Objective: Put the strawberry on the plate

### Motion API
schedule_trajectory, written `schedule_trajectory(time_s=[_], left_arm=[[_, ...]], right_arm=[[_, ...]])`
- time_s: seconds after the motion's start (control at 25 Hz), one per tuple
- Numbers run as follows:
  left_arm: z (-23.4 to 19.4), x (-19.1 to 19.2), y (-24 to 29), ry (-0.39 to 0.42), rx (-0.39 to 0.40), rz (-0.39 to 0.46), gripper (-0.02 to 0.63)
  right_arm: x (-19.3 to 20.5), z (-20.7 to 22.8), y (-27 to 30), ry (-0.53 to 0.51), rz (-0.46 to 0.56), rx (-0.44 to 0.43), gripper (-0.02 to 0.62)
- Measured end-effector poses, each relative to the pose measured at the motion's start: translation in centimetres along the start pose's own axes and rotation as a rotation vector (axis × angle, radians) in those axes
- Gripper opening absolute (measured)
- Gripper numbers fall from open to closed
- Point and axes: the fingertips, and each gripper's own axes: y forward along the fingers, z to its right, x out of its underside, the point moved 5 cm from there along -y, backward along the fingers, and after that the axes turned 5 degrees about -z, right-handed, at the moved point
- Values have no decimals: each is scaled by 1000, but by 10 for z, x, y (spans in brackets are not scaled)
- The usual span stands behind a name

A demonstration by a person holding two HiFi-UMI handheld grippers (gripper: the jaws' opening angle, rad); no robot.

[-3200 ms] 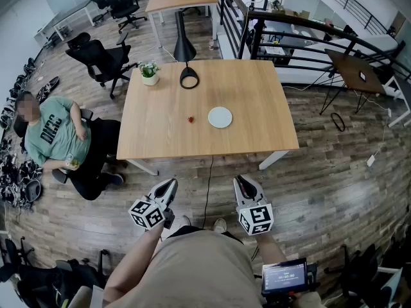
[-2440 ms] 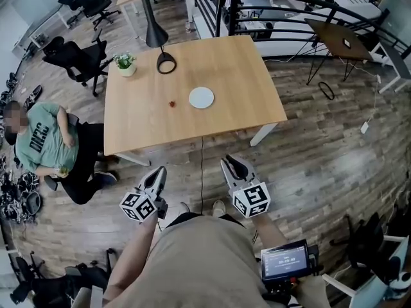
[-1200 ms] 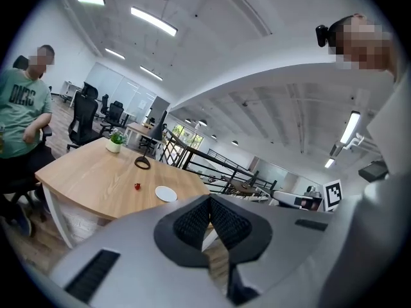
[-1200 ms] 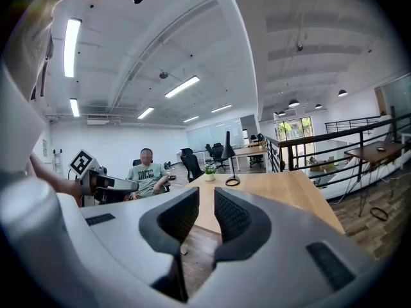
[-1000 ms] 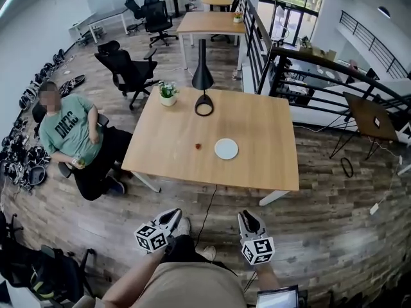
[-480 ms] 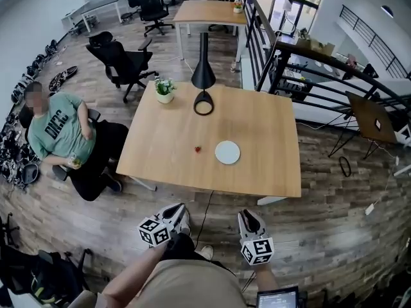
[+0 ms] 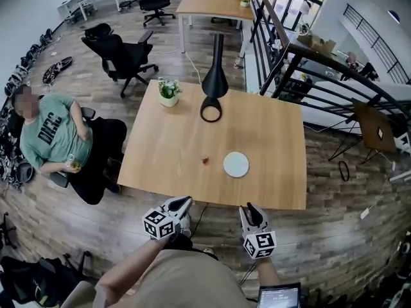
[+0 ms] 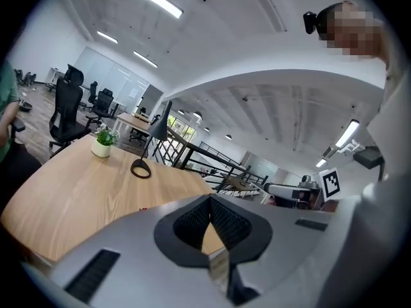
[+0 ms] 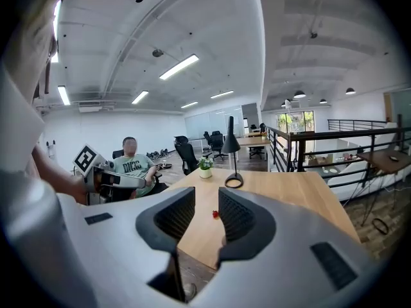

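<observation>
Ahead of both tools, on the wooden table (image 7: 167,153), the strawberry (image 7: 205,160) lies just beside the white plate (image 7: 236,164), on the side nearer the left gripper (image 7: 186,199), clear of the plate's rim and well apart from either tool. The left gripper hovers off the table's near edge, its tips pointing toward the tabletop; in the left gripper view its jaws meet at the tips with nothing between them, and the strawberry (image 8: 142,208) shows as a small red speck out past its left jaw. The right gripper (image 7: 250,207) hangs alongside, also short of the table edge; its jaws have just been opening and stand a little apart, empty, and the right gripper view catches the strawberry (image 9: 215,214) far ahead through the gap between them. Beyond the plate, at the table's far side, a black lamp (image 7: 214,82) stands with a small potted plant (image 7: 169,92) to its left. Off to the left of the left gripper, a person in a green shirt (image 7: 51,133) sits beside the table
</observation>
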Motion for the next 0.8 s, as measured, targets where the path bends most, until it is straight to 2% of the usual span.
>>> schedule_trajectory(time_s=[0.36,0.6,0.8], left_arm=[[-76,-30,19,-11,30,-28,3],[-97,-50,31,-16,61,-28,3],[-109,-66,45,10,58,-26,3]], right_arm=[[-27,-8,76,-46,-65,29,94],[-41,-9,118,-98,-102,38,94],[-48,-6,155,-153,-127,4,94]])
